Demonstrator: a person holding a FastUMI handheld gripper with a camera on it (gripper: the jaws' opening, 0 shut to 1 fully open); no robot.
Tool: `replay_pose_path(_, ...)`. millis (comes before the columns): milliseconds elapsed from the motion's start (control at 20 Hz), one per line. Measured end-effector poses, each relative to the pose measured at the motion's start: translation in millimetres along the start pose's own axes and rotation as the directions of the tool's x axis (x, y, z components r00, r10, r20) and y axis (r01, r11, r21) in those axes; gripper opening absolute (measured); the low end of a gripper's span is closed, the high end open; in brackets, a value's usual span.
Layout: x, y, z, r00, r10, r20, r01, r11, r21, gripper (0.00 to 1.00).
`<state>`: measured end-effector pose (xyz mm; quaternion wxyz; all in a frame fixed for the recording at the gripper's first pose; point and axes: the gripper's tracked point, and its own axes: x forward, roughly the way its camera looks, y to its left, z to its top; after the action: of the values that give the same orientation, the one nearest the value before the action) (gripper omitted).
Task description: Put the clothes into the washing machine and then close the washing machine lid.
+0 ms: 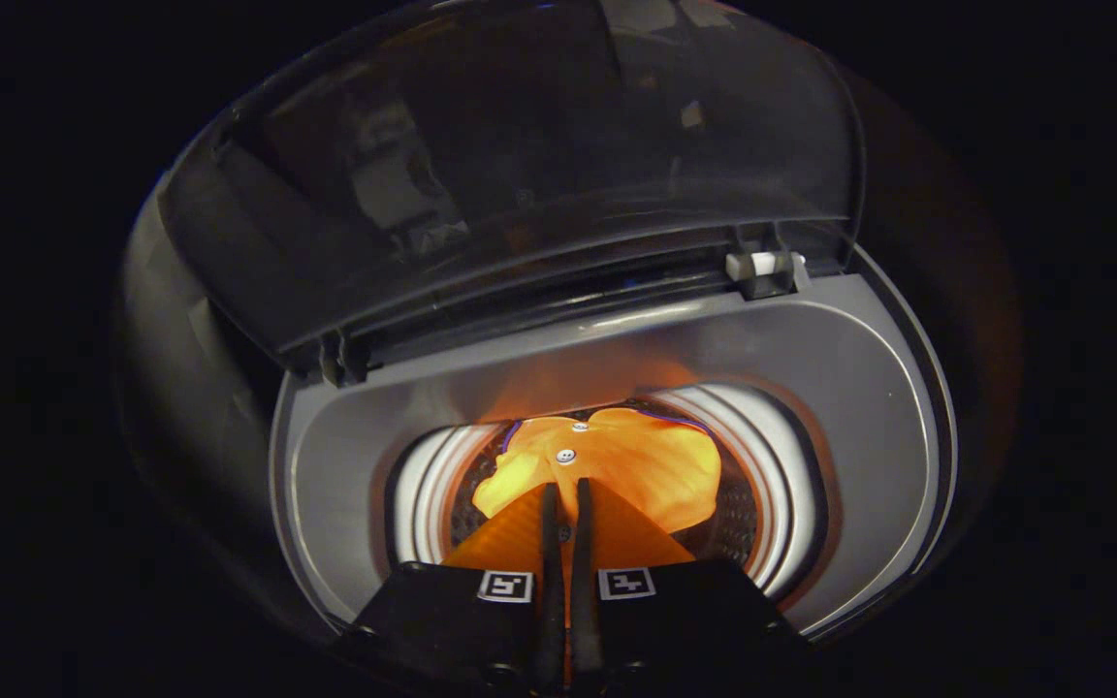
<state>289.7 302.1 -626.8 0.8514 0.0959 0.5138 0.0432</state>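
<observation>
One orange garment (pixel 617 465) down in washer drum (pixel 781 465), just ahead of tool (pixel 566 499). Tool fingers nearly together, pinching garment's near edge, it seems. Lid (pixel 520 165) upright beyond, hinged at far side; needs releasing first.

Tool (pixel 566 492) points forward and down; its fingers nearly closed — a thin gap between.
</observation>
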Motion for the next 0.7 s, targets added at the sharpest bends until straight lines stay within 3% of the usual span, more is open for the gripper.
replay_pose_path(200,2.9,-1.9,-4.5,1.0,-0.013,-0.024,0.013,1.0,-0.016,0.14)
replay_pose_path(350,3.2,3.0,-4.3,1.0,0.009,-0.028,-0.009,1.0,0.0,0.26)
replay_pose_path(400,4.8,0.9,-3.4,1.0,0.005,-0.024,-0.005,1.0,-0.007,0.33)
replay_pose_path(600,-2.4,-5.1,-9.6,0.999,0.002,-0.043,-0.004,0.998,-0.057,0.99)
replay_pose_path(700,-8.8,-6.0,-8.1,1.0,-0.001,-0.02,0.0,0.997,-0.075,0.99)
